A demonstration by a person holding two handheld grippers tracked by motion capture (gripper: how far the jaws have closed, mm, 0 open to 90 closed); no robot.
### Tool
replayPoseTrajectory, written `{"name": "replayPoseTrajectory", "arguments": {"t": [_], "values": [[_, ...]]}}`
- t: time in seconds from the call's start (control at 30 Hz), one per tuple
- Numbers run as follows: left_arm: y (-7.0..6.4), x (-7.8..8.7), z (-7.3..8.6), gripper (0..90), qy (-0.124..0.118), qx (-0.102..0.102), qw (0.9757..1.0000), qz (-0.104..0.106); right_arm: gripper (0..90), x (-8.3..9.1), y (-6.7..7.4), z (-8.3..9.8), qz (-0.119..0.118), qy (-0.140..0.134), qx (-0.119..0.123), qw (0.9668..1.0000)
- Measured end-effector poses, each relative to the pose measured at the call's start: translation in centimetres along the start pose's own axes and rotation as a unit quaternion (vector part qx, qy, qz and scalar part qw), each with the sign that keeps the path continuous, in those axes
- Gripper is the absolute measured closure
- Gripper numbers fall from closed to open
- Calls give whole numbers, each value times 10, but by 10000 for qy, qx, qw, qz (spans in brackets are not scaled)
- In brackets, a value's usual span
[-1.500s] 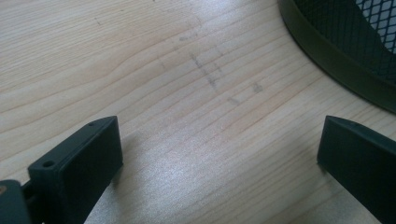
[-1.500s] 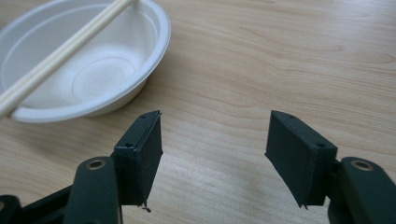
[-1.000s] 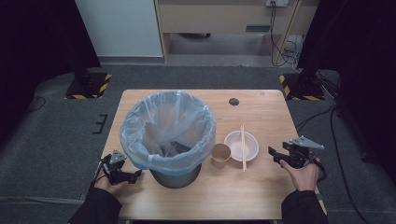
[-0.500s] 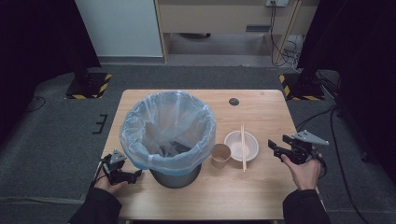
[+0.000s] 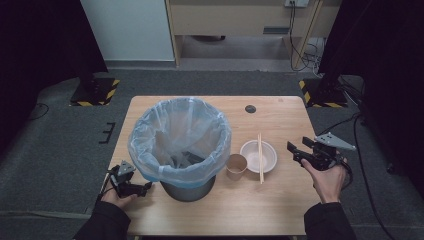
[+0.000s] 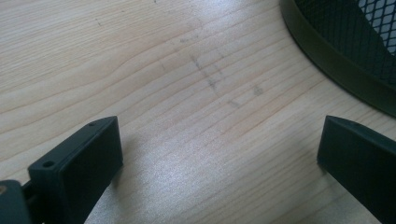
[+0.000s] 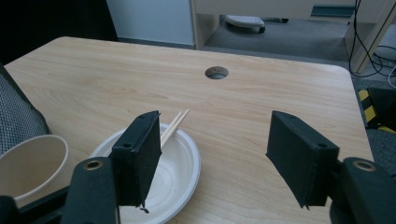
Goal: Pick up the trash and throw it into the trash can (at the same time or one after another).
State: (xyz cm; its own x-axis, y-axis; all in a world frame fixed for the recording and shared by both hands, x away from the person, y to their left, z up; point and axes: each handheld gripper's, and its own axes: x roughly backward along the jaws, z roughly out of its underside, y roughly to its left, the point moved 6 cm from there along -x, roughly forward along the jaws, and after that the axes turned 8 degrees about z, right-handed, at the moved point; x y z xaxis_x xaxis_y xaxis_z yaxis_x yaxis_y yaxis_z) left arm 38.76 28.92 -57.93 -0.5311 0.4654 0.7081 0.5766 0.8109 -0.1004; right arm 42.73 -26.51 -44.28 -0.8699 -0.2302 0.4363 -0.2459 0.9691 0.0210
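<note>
A dark mesh bin (image 5: 189,187) lined with a pale blue bag (image 5: 150,165) stands on the wooden table (image 5: 280,120). To its right stand a brown paper cup (image 5: 236,165) and a white bowl (image 5: 270,159) with chopsticks (image 5: 259,147) laid across it. My left gripper (image 5: 145,189) rests on the table by the bin's lower left, open, its jaws (image 6: 219,140) empty beside the bin's base (image 6: 327,51). My right gripper (image 5: 293,152) hovers right of the bowl, open. Its jaws (image 7: 215,135) have just been closing a little with nothing between them; the bowl (image 7: 180,170), chopsticks (image 7: 176,122) and cup (image 7: 28,163) lie ahead.
A round cable hole (image 5: 250,108) sits near the table's far edge, also seen from the right gripper (image 7: 216,72). Grey carpet surrounds the table, with a cabinet and cables beyond its far side. Bare wood lies right of the bowl.
My right gripper has lifted slightly off the table beside the bowl. The left gripper, bin, cup, bowl and chopsticks have stayed put.
</note>
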Motion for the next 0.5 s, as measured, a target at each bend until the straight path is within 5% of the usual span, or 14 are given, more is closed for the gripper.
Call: {"name": "replayPoseTrajectory", "arguments": {"t": [0.5], "values": [[-1,0,0,0,-7,1,10000,2,456,-8,15,-14,-68,4,46,10000]]}}
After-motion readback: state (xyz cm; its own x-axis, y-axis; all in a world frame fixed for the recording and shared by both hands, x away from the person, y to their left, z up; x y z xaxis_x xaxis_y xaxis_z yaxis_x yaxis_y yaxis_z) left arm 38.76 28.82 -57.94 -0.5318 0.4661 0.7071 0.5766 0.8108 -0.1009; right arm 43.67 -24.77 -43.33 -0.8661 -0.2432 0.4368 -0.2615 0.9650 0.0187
